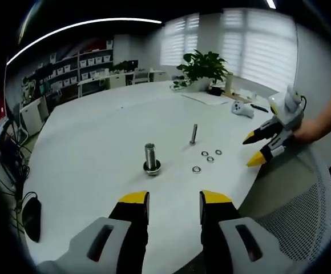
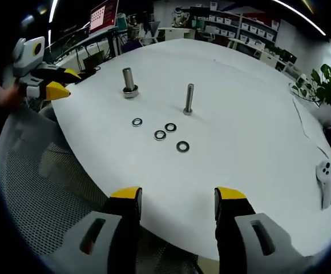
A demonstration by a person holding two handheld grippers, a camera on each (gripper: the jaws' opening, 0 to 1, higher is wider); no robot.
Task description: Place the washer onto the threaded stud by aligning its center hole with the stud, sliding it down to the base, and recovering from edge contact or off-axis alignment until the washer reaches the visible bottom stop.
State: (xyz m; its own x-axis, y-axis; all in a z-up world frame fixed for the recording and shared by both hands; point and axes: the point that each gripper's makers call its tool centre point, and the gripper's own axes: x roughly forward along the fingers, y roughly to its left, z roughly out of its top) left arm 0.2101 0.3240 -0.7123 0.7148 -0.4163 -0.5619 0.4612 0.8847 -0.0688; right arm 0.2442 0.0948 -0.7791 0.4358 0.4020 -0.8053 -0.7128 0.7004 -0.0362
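Hovering off table edge (image 2: 257, 188), both hand-held grippers (image 1: 174, 201) (image 2: 177, 197) w/ jaws apart.

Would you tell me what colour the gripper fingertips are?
Yellow on the fingertips, over black; clearest in the right gripper view.

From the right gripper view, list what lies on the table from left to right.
Thick stud → washer → washer → washer → washer → thin stud → white controller.

Stud (image 1: 193, 133) threads too small to make out; game controller (image 2: 326, 181) partly cut by right gripper view's rim.
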